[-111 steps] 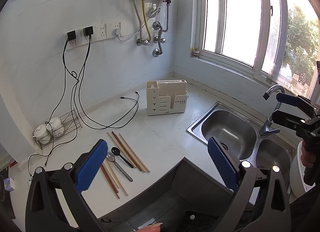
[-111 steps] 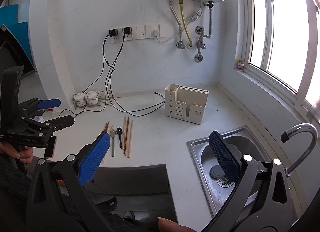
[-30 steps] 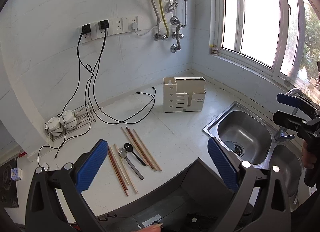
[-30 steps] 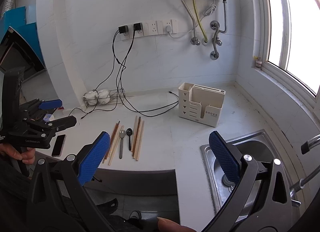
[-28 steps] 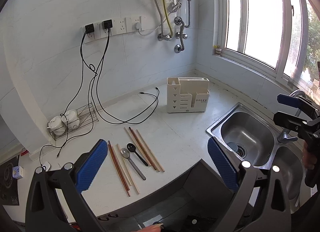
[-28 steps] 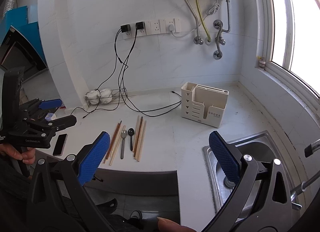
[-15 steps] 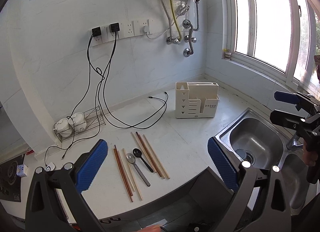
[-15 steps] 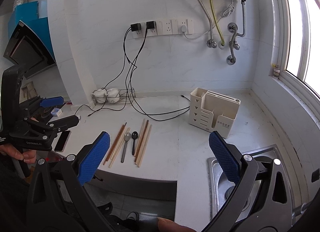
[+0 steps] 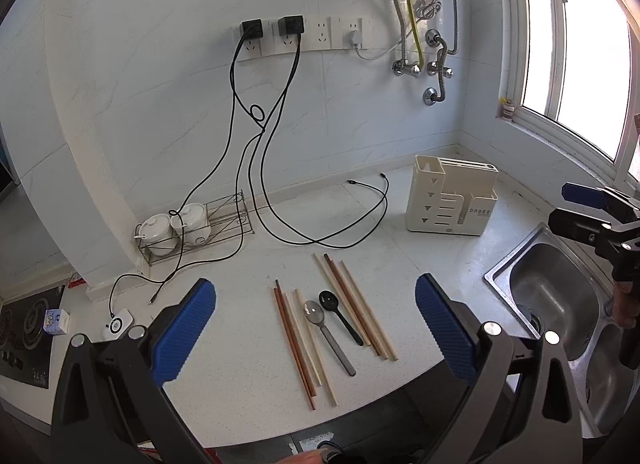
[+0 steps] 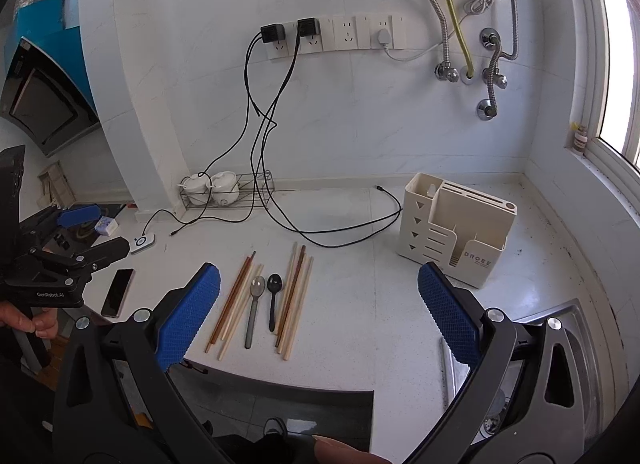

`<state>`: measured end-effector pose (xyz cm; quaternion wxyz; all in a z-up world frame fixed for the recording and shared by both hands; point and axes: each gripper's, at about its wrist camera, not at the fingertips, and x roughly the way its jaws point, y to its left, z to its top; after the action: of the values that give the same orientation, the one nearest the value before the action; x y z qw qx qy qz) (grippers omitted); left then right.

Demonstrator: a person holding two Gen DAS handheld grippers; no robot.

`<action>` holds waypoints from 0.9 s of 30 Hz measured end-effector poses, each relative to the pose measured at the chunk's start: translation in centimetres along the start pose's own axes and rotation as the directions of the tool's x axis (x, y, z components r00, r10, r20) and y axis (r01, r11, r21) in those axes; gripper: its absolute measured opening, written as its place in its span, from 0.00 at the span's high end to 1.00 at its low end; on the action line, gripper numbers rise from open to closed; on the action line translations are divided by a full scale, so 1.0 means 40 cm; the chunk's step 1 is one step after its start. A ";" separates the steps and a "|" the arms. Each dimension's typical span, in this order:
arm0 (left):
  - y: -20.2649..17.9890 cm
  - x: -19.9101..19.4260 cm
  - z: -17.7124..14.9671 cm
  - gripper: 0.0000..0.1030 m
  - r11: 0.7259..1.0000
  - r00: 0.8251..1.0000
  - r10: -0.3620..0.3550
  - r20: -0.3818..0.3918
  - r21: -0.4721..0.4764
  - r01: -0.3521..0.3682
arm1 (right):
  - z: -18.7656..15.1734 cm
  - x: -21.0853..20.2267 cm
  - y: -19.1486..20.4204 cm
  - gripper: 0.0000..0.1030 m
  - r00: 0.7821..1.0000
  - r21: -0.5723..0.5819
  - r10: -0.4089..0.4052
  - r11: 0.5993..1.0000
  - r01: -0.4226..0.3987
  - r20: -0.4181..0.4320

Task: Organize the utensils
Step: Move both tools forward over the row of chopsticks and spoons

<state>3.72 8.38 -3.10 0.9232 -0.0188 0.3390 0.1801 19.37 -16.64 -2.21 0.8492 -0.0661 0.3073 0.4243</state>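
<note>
Both tools are held above the near edge of the white desk, and neither has hold of anything. The left tool has its blue pads spread wide; the right tool is just as wide open, with the utensils showing on the desk between its fingers.

The utensils lie in a loose row near the front edge — a pair of reddish-brown chopsticks and pale chopsticks on the left, then a metal spoon and a black spoon side by side, bowls pointing toward the wall. Right of the spoons lies another bundle of chopsticks, brown and pale together.

The cream utensil holder stands upright further back and to the right, well apart from the row, near the corner under the window. A steel sink is set into the desk to its right. Black cables trail from wall sockets across the desk behind the utensils, and two white lidded pots sit in a wire rack — back left.
</note>
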 end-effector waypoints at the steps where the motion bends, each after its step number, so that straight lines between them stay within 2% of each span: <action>1: 0.020 0.015 0.002 0.05 1.000 1.000 0.002 -0.006 -0.006 -0.002 | 0.006 0.022 0.011 0.08 1.000 -0.001 -0.004 1.000 0.004 -0.004; 15: 0.229 0.165 -0.032 0.05 0.998 0.996 -0.017 -0.090 -0.054 0.012 | 0.055 0.256 0.162 0.08 0.996 0.031 -0.029 0.999 0.031 -0.081; 27: 0.303 0.299 -0.082 0.05 0.988 0.977 0.021 -0.212 -0.143 -0.052 | 0.058 0.429 0.152 0.08 0.983 0.075 0.004 0.997 0.010 -0.186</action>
<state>5.94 23.03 -12.14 0.8748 -0.0996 0.4207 0.2188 23.59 -0.27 -9.36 0.8193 -0.0737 0.4011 0.4030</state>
